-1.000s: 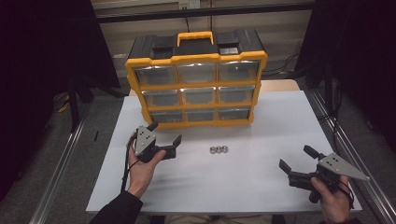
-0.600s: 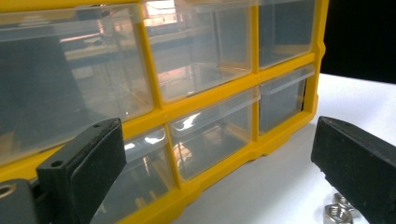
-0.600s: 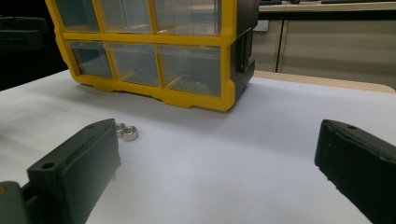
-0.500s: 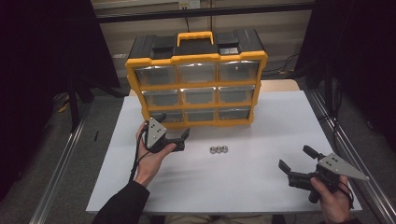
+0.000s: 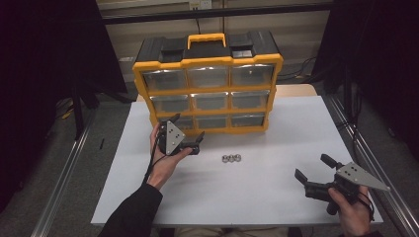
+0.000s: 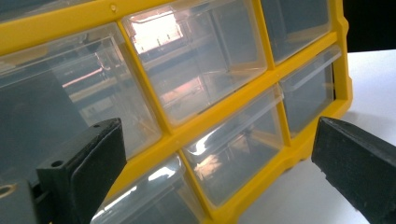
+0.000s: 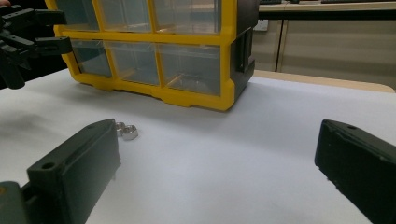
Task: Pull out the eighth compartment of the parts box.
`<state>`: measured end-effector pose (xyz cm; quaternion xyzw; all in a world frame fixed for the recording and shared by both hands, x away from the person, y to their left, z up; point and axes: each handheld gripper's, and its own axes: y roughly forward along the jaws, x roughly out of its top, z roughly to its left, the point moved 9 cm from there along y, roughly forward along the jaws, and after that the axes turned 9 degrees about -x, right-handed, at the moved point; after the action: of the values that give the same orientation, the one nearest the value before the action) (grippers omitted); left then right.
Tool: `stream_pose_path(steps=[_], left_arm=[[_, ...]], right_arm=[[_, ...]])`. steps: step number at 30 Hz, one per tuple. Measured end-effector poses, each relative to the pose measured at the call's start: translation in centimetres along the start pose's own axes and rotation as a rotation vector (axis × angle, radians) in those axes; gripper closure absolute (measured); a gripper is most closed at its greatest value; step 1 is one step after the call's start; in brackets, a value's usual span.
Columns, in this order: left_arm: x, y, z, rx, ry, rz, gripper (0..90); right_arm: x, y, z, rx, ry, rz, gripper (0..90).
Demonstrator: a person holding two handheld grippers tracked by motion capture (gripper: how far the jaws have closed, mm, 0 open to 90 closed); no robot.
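A yellow and black drawer organizer (image 5: 207,79) with clear drawers in three rows stands at the back of the white table (image 5: 276,197). My left gripper (image 5: 188,127) is open, held up close in front of the organizer's bottom-left drawer (image 5: 184,122). In the left gripper view its jaws (image 6: 217,128) frame the clear drawers (image 6: 233,154) with nothing between them. Three small metal nuts (image 5: 230,158) lie in a row on the table in front of the organizer. My right gripper (image 5: 312,166) is open low over the table's front right, and its view (image 7: 217,128) shows the nuts (image 7: 127,132) to the left.
The organizer (image 7: 187,70) has a yellow carry handle (image 5: 206,39) on top. Metal rails (image 5: 69,182) run along both sides of the table. The left gripper (image 7: 28,28) appears at the top left of the right gripper view.
My left gripper has moved forward and right, from the table's left up to the organizer's lower-left drawers. The right gripper and the nuts have stayed put.
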<state>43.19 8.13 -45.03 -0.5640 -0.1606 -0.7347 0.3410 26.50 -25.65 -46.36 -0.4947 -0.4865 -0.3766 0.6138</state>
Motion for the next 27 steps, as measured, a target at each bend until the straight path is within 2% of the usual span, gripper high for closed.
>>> stream_pose_path(steps=[4, 7, 10, 12, 17, 18, 20, 22, 23, 25, 27], left_arm=[[-0.1, 0.6, 0.2, 0.007, 0.073, 0.014, 2.5], [0.2, 1.2, 0.1, 0.001, 0.085, 0.001, 2.2], [0.4, 1.5, 0.0, 0.001, 0.127, -0.006, 2.3], [0.3, 1.7, -0.2, -0.005, 0.136, -0.009, 2.4], [-0.1, 2.1, -0.8, -0.023, 0.202, 0.005, 2.8], [-0.1, 2.2, -1.0, -0.028, 0.191, -0.003, 2.8], [-0.2, 2.3, -1.0, -0.022, 0.225, 0.007, 3.0], [-0.1, 2.3, -1.1, -0.01, 0.275, 0.018, 2.8], [0.2, 2.3, -1.3, -0.017, 0.282, 0.009, 3.0], [0.5, 2.2, -1.5, -0.007, 0.33, 0.005, 3.5], [0.6, 2.4, -1.6, -0.009, 0.35, 0.005, 3.6]], right_arm=[[0.0, 0.0, 0.0, 0.001, 0.001, 0.0, 0.0], [0.0, 0.0, 0.1, 0.002, 0.0, -0.001, 0.0], [0.0, 0.0, 0.0, 0.001, 0.001, 0.0, 0.0], [0.0, 0.0, 0.0, 0.004, 0.0, -0.002, 0.0], [0.0, -0.1, 0.0, 0.005, -0.002, -0.002, 0.0], [0.0, -0.1, 0.0, 0.004, -0.002, -0.002, 0.0], [0.0, -0.1, 0.0, 0.0, -0.003, -0.004, 0.0], [0.0, -0.1, 0.0, -0.001, -0.003, -0.005, 0.0], [0.0, -0.1, 0.0, 0.0, -0.001, -0.005, 0.0], [0.1, -0.1, 0.0, 0.002, 0.0, -0.007, 0.0], [0.1, -0.1, 0.1, 0.003, -0.003, -0.006, 0.0]])
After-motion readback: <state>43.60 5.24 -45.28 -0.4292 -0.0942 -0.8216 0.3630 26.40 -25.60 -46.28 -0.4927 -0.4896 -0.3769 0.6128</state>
